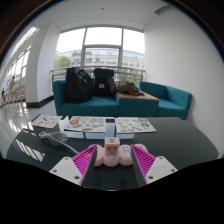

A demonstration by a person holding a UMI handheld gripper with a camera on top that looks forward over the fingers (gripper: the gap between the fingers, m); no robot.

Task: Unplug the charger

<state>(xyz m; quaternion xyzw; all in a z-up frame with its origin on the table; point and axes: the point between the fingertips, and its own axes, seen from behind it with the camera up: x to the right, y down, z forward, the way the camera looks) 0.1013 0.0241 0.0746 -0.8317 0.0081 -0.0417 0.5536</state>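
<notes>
A pale pink and white charger block (pixel 113 153) sits on the dark table (pixel 185 145), right between my fingers. My gripper (pixel 114 160) has its pink pads against both sides of the block, with no gap showing on either side. A white cable (pixel 55 140) runs off from the block across the table, past the left finger. Where the block plugs in is hidden behind it.
Printed sheets (pixel 92 124) lie spread over the far half of the table. Beyond stands a teal sofa (pixel 168 98) with two dark backpacks (pixel 82 85) and a brown bag (pixel 128 88) on it, in front of large windows.
</notes>
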